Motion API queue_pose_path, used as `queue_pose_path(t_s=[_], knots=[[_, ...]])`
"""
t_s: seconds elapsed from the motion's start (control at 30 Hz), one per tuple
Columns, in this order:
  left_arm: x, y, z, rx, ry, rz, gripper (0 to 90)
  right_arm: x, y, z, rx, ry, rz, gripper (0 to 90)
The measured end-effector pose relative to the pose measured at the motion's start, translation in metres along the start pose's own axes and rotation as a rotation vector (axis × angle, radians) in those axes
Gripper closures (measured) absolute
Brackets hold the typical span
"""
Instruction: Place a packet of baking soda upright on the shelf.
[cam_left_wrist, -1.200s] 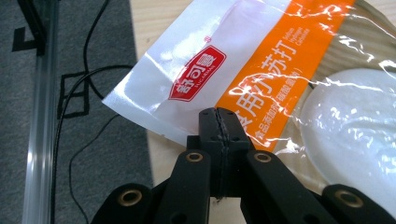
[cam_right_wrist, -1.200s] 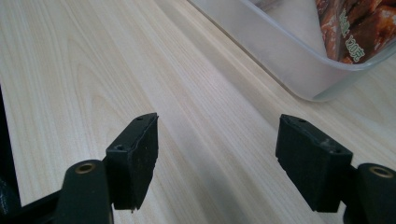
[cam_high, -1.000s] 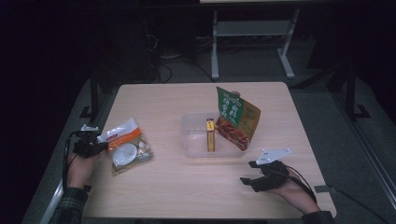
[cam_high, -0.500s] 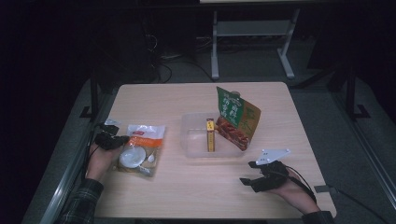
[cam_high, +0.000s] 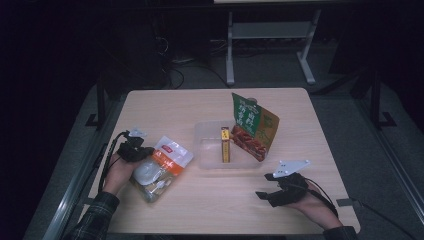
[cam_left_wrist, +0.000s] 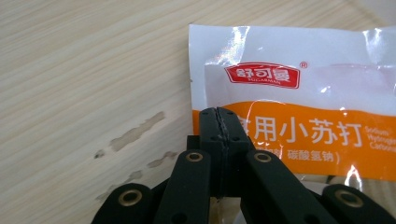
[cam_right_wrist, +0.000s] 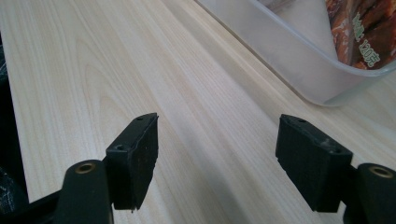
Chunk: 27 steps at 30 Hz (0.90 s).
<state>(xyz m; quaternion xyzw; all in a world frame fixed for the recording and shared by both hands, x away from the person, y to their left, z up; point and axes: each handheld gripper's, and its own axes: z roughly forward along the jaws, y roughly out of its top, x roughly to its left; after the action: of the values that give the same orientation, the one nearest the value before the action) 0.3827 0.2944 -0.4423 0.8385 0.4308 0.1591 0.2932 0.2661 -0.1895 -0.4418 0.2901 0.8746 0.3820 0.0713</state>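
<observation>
1. The left gripper (cam_high: 134, 150) has its jaws pressed tight together on the edge of the white and orange pouch (cam_high: 161, 167). In the left gripper view the black tips meet on the orange band of the pouch (cam_left_wrist: 299, 116).
2. The right gripper (cam_high: 280, 192) rests at about 5 o'clock on the table (cam_high: 210, 210), jaws spread wide with bare wood between them.
3. The left gripper view shows the red logo and printed lettering on the pouch, and dark smudges on the wood. The high view gives none of that, but shows the whole layout.
4. The right gripper view shows the corner of the clear tray (cam_right_wrist: 299, 51) just ahead. The high view shows a yellow box (cam_high: 225, 145) and a green and red bag (cam_high: 252, 127) in the tray.
5. The pouch lies flat at about 8 o'clock, its long axis running from 1 o'clock to 7 o'clock.
6. The table is pale wood; the room around is dark, with a grey stand (cam_high: 270, 35) at 12 o'clock.
</observation>
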Motion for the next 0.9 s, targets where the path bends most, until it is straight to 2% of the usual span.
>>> queue_pose_path(t_s=[0.03,0.07,0.1,0.13,0.23,0.3,0.37,0.47,0.53,0.63,0.73,0.8,0.83,0.9], knots=[[0.000,0.000,-0.001,-0.001,-0.001,0.005,89.6,0.000,0.000,0.000,0.000,0.001,-0.003,29.5],[0.001,0.000,-0.006,-0.012,0.004,0.012,82.3,0.000,0.000,0.001,0.000,0.003,-0.005,29.5],[0.001,0.000,-0.006,-0.012,0.004,0.012,79.0,0.000,0.000,0.001,0.000,0.003,-0.005,29.5],[0.002,0.000,-0.010,-0.024,-0.001,0.009,79.0,0.000,0.000,0.000,0.001,0.002,-0.003,29.5],[0.007,-0.005,-0.023,-0.052,-0.041,-0.025,63.5,0.000,-0.001,0.000,0.000,-0.001,-0.002,29.5],[0.010,-0.011,-0.030,-0.067,-0.067,-0.032,51.0,0.000,-0.001,0.000,0.000,-0.001,-0.001,29.5],[0.012,-0.018,-0.032,-0.050,-0.098,-0.042,42.0,0.000,-0.001,0.000,0.003,0.000,-0.002,29.5],[0.016,-0.026,-0.030,-0.017,-0.133,-0.028,31.5,0.000,-0.001,0.001,0.005,0.001,-0.007,29.5],[0.016,-0.027,-0.026,0.005,-0.167,-0.033,28.9,0.000,-0.001,0.002,0.007,0.001,-0.014,29.5],[0.015,-0.026,-0.021,0.016,-0.195,-0.021,26.8,0.000,-0.001,0.003,0.012,0.002,-0.015,29.5],[0.012,-0.026,-0.014,0.050,-0.209,0.009,25.8,0.000,-0.001,0.004,0.017,0.006,-0.017,29.5],[0.011,-0.026,-0.011,0.044,-0.234,-0.015,24.7,0.000,-0.001,0.004,0.016,0.006,-0.017,29.7],[0.011,-0.026,-0.011,0.053,-0.233,0.006,24.7,0.000,-0.001,0.004,0.016,0.005,-0.018,29.9],[0.011,-0.026,-0.010,0.047,-0.252,-0.010,28.0,0.000,-0.001,0.004,0.011,0.005,-0.016,29.9]])
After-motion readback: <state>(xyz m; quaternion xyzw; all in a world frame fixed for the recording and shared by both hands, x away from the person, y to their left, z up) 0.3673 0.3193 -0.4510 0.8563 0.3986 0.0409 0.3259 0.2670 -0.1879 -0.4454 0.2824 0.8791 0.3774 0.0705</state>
